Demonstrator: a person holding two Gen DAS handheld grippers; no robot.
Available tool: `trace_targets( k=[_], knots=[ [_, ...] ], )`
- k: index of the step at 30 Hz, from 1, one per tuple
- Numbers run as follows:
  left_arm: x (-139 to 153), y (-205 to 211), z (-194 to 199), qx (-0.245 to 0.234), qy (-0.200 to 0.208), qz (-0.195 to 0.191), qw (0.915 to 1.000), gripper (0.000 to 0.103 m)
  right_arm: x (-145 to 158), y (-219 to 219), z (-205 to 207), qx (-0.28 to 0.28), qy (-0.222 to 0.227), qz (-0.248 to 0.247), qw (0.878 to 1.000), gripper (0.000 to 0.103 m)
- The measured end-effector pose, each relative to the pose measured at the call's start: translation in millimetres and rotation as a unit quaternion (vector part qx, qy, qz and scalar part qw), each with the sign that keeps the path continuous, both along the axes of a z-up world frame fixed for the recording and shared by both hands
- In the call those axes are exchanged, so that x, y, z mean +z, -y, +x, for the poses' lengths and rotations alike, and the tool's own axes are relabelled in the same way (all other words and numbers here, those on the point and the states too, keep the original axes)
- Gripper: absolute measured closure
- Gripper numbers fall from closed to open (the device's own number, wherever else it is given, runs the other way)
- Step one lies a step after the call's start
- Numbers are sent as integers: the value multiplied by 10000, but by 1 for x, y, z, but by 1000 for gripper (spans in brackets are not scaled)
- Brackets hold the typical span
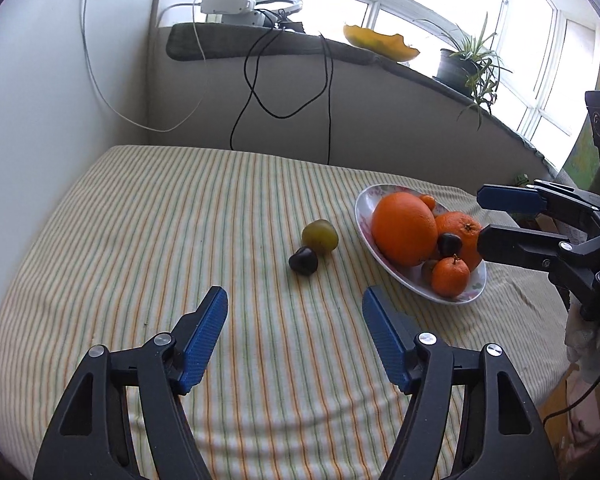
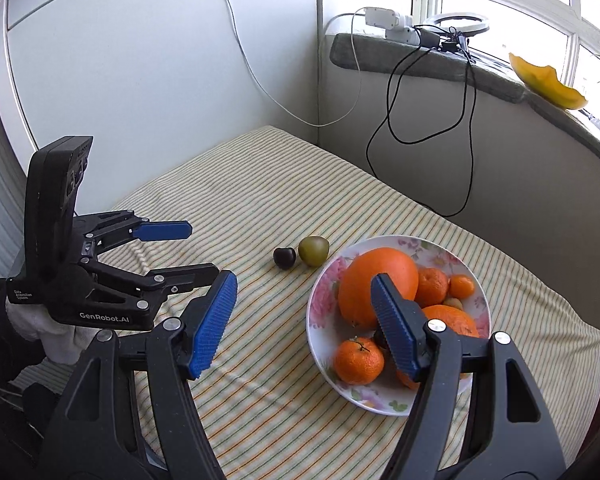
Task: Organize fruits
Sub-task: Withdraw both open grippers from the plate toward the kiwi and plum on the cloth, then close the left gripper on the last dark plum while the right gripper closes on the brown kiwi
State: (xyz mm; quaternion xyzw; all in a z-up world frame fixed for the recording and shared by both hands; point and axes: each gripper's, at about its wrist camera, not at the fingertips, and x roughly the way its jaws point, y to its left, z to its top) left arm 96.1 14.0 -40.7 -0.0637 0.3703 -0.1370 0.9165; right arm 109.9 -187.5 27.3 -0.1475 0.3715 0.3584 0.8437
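Left wrist: green fruit touches dark fruit beside plate.

Bare striped cloth is lying open between the left gripper, jaws spread, and the two loose fruits, a green plum and a dark plum, which are touching each other. The heaped plate is blocking the right side, with the right gripper hanging spread over its near rim. Black cables are dangling down the far wall.
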Motion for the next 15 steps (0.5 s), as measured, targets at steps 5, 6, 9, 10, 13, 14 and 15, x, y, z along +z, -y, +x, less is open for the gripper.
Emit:
trace_targets(
  k=[5, 6, 9, 10, 13, 14, 15],
  knots=[
    [-8, 1, 10, -134, -156, -230, 9995, 44, -10, -21, 24, 441, -362, -240, 9981, 44],
    [-9, 1, 12, -161, -186, -263, 9994, 45, -14, -26, 29, 480, -398, -356, 9974, 47],
    [-13, 5, 19, -244, -256, -330, 9988, 53, -25, -40, 45, 578, -521, -638, 9949, 54],
    [-14, 6, 21, -265, -267, -335, 9987, 54, -28, -44, 51, 589, -546, -722, 9941, 55],
    [-17, 8, 29, -308, -315, -350, 9984, 57, -37, -54, 67, 619, -653, -919, 9917, 62],
    [-18, 9, 31, -319, -324, -352, 9983, 60, -40, -57, 72, 633, -713, -965, 9908, 65],
    [-18, 9, 34, -332, -329, -357, 9983, 61, -42, -60, 77, 656, -765, -1008, 9898, 66]
  ],
)
